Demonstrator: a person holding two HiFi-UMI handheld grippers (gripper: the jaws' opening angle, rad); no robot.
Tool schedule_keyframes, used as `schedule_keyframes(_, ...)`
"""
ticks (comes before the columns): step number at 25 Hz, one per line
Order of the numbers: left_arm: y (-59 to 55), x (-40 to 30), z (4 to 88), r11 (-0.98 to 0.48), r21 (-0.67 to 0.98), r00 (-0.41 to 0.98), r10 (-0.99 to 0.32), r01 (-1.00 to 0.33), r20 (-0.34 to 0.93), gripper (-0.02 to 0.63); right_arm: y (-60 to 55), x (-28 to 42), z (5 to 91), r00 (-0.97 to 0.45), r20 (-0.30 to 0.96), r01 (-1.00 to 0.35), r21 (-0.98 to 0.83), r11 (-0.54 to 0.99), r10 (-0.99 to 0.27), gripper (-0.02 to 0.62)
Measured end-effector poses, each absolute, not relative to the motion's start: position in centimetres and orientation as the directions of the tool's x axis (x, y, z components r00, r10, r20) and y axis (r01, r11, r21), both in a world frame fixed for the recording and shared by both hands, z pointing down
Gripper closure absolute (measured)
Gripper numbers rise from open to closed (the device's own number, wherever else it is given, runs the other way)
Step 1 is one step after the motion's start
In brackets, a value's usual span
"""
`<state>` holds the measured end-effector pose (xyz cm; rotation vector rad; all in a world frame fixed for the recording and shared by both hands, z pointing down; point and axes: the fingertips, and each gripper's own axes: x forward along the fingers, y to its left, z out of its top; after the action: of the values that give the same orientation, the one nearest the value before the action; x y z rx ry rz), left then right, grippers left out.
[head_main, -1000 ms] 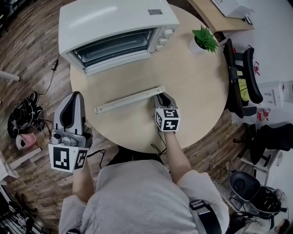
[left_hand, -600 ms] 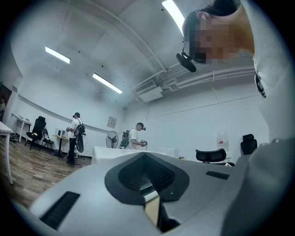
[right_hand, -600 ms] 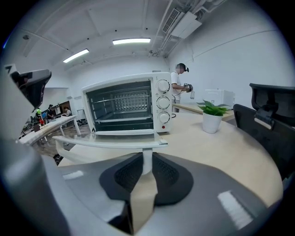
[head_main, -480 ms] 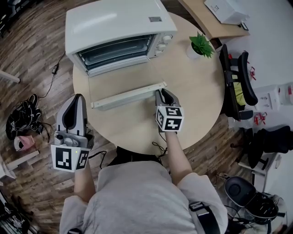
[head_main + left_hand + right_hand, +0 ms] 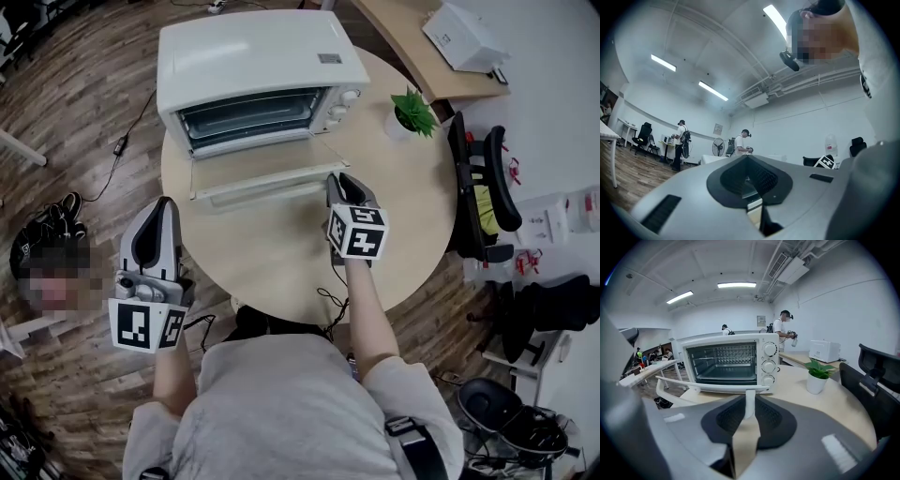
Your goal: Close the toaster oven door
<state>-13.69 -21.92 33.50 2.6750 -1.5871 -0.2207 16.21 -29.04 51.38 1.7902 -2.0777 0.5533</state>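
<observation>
Pinched white bar handle (image 5: 253, 190) of white toaster oven (image 5: 253, 47) with right claw (image 5: 336, 178); held left claw (image 5: 161, 206) pressed together at 8 o'clock; could not read oven-top label (image 5: 329, 58).

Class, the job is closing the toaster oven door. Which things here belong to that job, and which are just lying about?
Belong to the job:
toaster oven
its open door
door handle, clamped in the right gripper

Just lying about:
potted plant
white box on the side desk
black chair
</observation>
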Motion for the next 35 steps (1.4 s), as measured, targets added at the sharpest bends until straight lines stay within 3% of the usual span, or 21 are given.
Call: schedule_keyframes(35, -20.0, -18.4, 32.6, -0.373, 0.100, 0.359, -0.923, -0.922, -0.139, 0.600, -40.5, 14.5, 42.9, -0.187, 0.424, -0.982, -0.076, 0.172, -0.886, 0.525)
